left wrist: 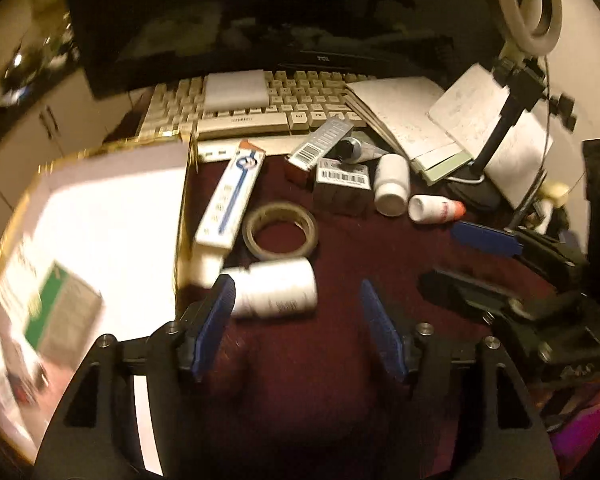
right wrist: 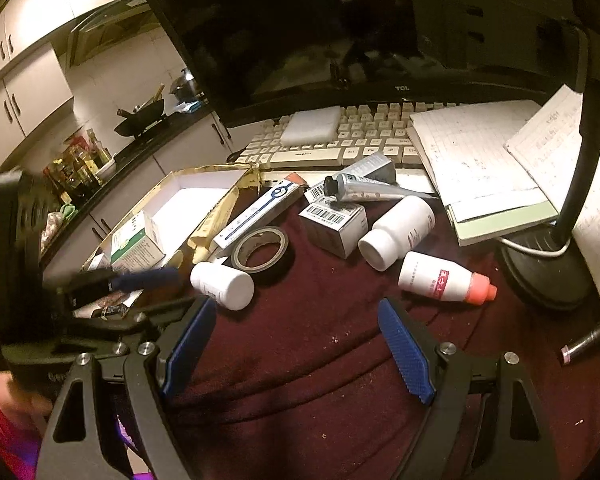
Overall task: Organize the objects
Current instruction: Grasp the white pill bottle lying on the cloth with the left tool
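Bottle (left wrist: 274, 288) lies beside tape roll (left wrist: 281, 231) and carton (left wrist: 230, 196).

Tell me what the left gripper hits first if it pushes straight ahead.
Probably the white bottle lying on its side just past the left gripper; it already sits against the left-hand side of the open gap. The tape roll comes after. Depth is uncertain.

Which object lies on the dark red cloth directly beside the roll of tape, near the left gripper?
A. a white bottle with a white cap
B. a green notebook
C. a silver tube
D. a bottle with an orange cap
A: the white bottle lies on its side right next to the roll of tape, close to the left gripper.
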A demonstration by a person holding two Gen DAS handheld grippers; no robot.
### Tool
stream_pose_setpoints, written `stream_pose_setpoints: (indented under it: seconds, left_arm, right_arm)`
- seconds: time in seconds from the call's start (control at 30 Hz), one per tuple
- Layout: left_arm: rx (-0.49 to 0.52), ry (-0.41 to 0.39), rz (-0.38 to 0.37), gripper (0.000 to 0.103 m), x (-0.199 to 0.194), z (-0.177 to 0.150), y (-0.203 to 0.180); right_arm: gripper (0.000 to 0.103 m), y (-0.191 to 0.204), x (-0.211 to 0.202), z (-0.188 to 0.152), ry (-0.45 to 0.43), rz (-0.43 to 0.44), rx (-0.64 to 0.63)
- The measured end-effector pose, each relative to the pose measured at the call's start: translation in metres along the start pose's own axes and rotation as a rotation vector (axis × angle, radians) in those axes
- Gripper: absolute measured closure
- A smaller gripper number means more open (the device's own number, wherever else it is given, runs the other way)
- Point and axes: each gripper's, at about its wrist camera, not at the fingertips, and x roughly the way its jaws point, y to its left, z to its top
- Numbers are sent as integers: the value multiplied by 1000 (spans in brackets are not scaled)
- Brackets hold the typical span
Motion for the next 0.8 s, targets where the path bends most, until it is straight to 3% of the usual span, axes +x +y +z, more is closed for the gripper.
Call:
stream_pose_setpoints:
  seconds: [0.1, 0.27, 0.37, 0.4, 0.5, 0.8]
  left_arm:
    - [15, 63, 63, 37, 17, 7, 5]
    - [-18, 155, 36, 37, 38, -3, 8]
    - [-21, 117, 14, 37, 36, -5, 5]
    - [-22, 106, 8, 45, 34, -5, 5]
    - [-5, 85, 9, 44, 32, -5, 0]
    - [-10, 90, -141, 45, 4, -39, -10]
  right_arm:
    - [19, -3, 1, -1, 0, -1, 17]
    - [19, -4, 2, 1, 7, -20, 10]
    - [19, -5, 3, 3, 5, -23, 11]
    - [19, -5, 4, 3, 5, -22, 12]
    - [19, -4, 5, 2, 10, -22, 12]
    - [20, 0, 10, 6, 42, -34, -13]
